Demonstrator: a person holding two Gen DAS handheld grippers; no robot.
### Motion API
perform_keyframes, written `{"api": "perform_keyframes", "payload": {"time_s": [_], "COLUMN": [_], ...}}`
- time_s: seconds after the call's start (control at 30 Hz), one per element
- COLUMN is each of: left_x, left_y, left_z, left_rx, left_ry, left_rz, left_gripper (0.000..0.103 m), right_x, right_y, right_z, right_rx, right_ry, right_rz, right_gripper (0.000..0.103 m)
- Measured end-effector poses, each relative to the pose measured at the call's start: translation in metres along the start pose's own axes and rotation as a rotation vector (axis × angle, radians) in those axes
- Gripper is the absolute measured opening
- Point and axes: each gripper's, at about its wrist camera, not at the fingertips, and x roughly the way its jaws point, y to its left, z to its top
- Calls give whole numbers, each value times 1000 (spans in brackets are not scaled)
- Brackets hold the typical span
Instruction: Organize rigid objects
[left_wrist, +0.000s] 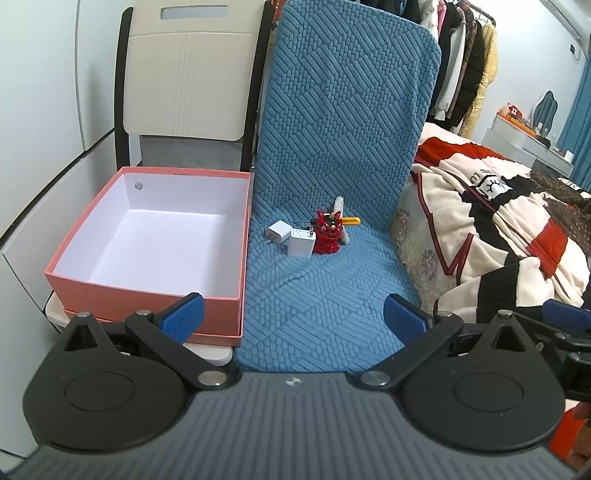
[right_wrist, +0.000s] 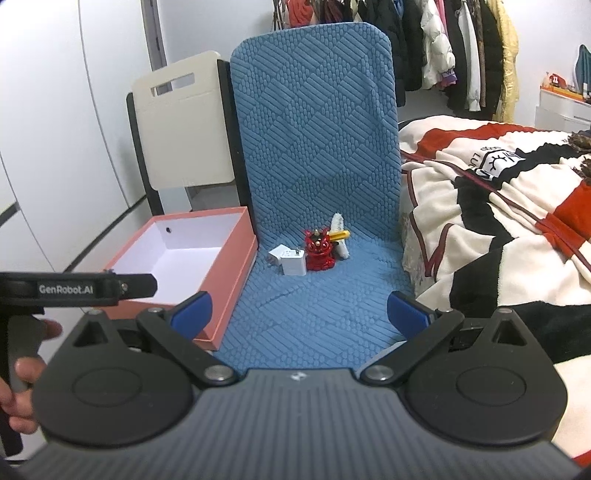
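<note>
A small pile sits at the back of the blue chair seat (left_wrist: 314, 306): a red figurine (left_wrist: 327, 234), a larger white charger (left_wrist: 302, 242), a smaller white charger (left_wrist: 275, 233), a yellow-handled tool (left_wrist: 351, 220) and a white fuzzy piece (left_wrist: 339, 204). An empty pink box (left_wrist: 147, 291) with a white inside stands on the chair to the left. My left gripper (left_wrist: 293, 319) is open and empty, well in front of the pile. My right gripper (right_wrist: 299, 310) is open and empty, also short of the pile: figurine (right_wrist: 318, 251), charger (right_wrist: 294, 263), box (right_wrist: 229, 295).
A bed with a red, black and cream blanket (left_wrist: 498, 229) borders the blue chair on the right. A cream chair back (left_wrist: 188, 74) rises behind the box. White cabinets (right_wrist: 55, 147) stand on the left. Clothes (right_wrist: 443, 48) hang behind.
</note>
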Motion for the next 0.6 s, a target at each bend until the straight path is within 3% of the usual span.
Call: {"api": "perform_keyframes", "payload": {"time_s": [0.17,0.6], "left_x": [1,9], "left_y": [0,-1], "left_z": [0,-5], "left_rx": [2,21], "left_ry": [5,24], "left_rz": [-5,-21], "left_gripper": [103,103], "right_x": [1,7], "right_y": [-1,-6], "right_z": [-1,-6], "right_rx": [-3,42], "right_ry": [-1,32], "right_rz": [-25,8], "right_gripper": [103,103]}}
